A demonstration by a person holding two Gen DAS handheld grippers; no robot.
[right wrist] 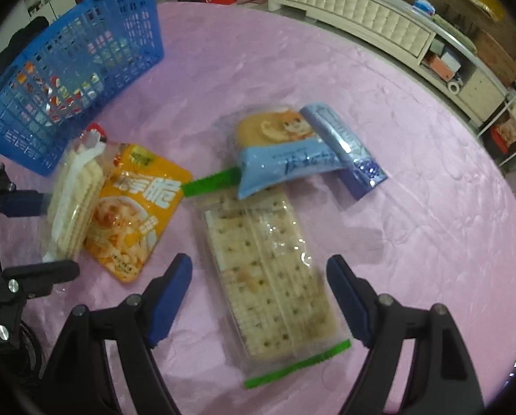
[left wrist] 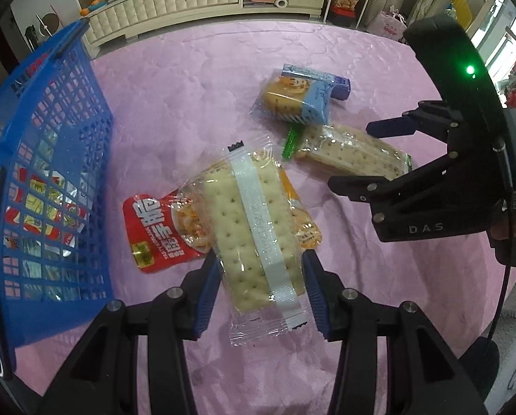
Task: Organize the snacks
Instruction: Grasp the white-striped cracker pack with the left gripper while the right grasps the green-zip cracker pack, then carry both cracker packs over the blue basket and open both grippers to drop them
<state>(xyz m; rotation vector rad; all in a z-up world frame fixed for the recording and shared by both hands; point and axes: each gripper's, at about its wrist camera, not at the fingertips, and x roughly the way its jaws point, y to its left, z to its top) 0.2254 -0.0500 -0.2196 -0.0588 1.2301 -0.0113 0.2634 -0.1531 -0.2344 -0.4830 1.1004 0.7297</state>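
Note:
My left gripper (left wrist: pixel 262 288) is shut on a clear cracker pack with a white seam (left wrist: pixel 254 235), which looks lifted and tilted in the right wrist view (right wrist: pixel 73 207). It lies over a red snack bag (left wrist: pixel 154 230) and an orange snack bag (right wrist: pixel 137 214). My right gripper (right wrist: pixel 259 299) is open, its jaws either side of a green-ended cracker pack (right wrist: pixel 268 273) without touching it. It also shows in the left wrist view (left wrist: pixel 356 159). A blue cake pack (right wrist: pixel 285 152) and a purple bar (right wrist: pixel 347 152) lie beyond. A blue basket (left wrist: pixel 43 180) stands at the left.
The snacks lie on a pink tablecloth (left wrist: pixel 195 103). The basket holds several packets (left wrist: pixel 40 207). A cream cabinet (left wrist: pixel 175 3) and shelves stand beyond the table's far edge.

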